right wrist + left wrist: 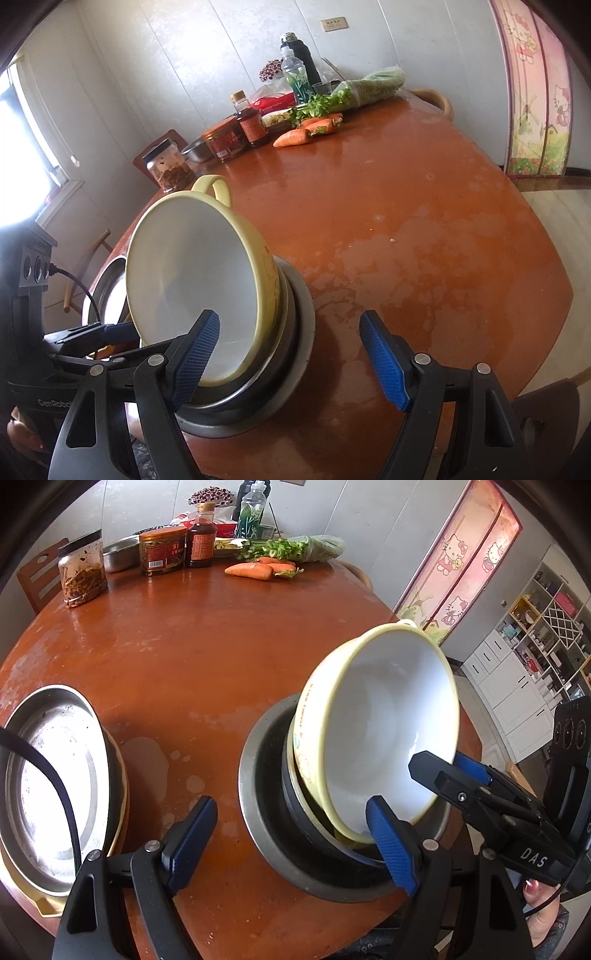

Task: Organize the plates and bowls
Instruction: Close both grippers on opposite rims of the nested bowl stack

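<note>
Blue-padded fingers of the left gripper (295,843) stand wide apart at the bottom of the left wrist frame, holding nothing. At lower right, the right gripper (448,766) reaches in, one finger inside the yellow-rimmed bowl (384,731) and one behind its rim; its own view shows the jaws well apart. The bowl tilts steeply in a metal bowl (266,812) at lower centre on the round wooden table (207,646). A metal plate (55,786) lies at lower left. Carrots (255,570) and jars (83,570) line the upper edge.
</note>
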{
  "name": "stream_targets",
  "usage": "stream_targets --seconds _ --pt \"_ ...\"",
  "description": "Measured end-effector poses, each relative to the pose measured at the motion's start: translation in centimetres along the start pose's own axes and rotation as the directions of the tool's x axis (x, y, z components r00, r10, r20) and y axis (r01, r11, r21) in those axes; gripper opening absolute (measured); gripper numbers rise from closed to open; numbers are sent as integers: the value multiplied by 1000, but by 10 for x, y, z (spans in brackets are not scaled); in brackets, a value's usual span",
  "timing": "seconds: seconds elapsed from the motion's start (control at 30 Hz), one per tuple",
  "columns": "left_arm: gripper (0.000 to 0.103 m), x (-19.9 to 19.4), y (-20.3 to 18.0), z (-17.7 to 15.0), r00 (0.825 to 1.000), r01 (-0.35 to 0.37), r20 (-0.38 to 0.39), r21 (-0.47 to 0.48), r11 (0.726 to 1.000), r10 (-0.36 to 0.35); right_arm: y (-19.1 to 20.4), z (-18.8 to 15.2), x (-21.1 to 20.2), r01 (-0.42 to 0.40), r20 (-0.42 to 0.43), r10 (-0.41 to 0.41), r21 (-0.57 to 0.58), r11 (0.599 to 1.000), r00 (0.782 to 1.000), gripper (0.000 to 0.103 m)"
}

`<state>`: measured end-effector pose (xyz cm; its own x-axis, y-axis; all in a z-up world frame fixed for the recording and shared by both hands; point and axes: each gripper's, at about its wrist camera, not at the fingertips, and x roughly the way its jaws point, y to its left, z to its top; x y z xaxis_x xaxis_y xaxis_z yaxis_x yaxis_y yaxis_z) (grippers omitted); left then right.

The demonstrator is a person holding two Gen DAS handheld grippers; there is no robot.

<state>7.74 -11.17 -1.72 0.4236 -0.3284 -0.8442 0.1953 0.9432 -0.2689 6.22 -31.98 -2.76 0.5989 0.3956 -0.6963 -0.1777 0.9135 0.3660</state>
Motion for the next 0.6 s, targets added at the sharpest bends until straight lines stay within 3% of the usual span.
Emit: stream_targets --seconds 0.17,0.43,0.6 --pt "82 4 -1 0 1000 1 -2 -7 1000 -1 -3 0 2 -11 4 11 4 1000 1000 78" --pt "74 12 -6 0 998 53 -15 -6 999 -53 0 -1 8 -46 -15 46 -25 999 999 49" --pt "72 14 -4 1 998 61 -14 -14 998 -61 1 -1 12 -56 -21 55 -29 998 998 44"
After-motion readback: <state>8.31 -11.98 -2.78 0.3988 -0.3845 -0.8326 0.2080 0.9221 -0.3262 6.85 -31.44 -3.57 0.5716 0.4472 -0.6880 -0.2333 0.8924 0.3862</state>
